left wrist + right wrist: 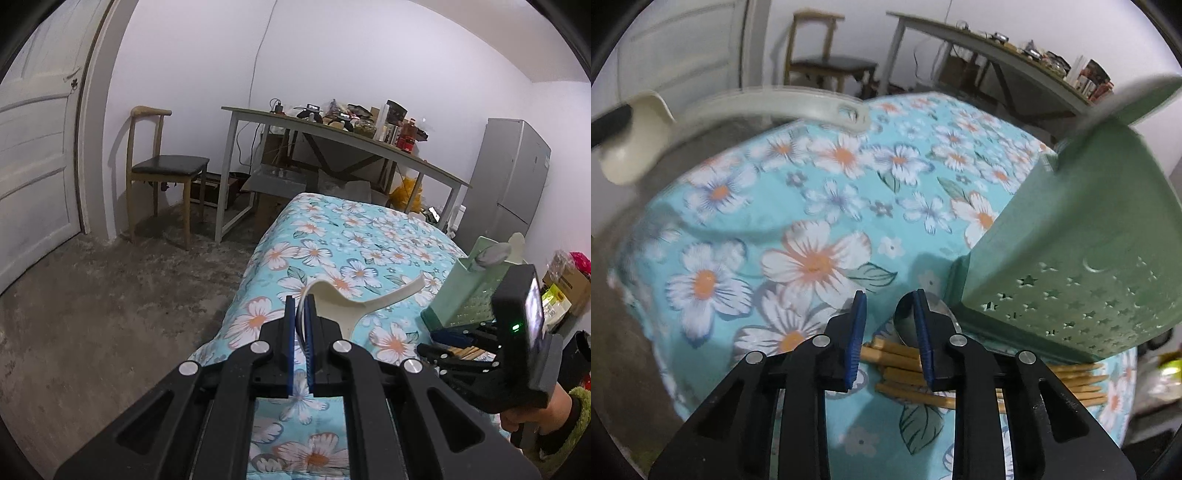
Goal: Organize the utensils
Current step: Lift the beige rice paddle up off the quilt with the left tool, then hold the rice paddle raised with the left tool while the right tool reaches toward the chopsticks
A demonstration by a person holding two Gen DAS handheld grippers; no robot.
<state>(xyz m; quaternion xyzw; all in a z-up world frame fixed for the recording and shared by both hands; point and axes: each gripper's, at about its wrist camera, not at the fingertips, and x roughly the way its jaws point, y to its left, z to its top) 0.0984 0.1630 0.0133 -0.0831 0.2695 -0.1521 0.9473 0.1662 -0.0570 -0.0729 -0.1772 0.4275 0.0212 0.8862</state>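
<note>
Left gripper [300, 328] pinches cream ladle [354, 301]; right gripper [888, 332], jaws spread, hovers over chopsticks [905, 376] and spoon [905, 321], unsorted, green holder [1071, 258] at three o'clock.

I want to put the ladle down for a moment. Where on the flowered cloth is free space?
Free: the cloth left of the green holder, toward the far edge. Crowded: beside the holder's base, where the chopsticks and a metal spoon lie under the right gripper.
</note>
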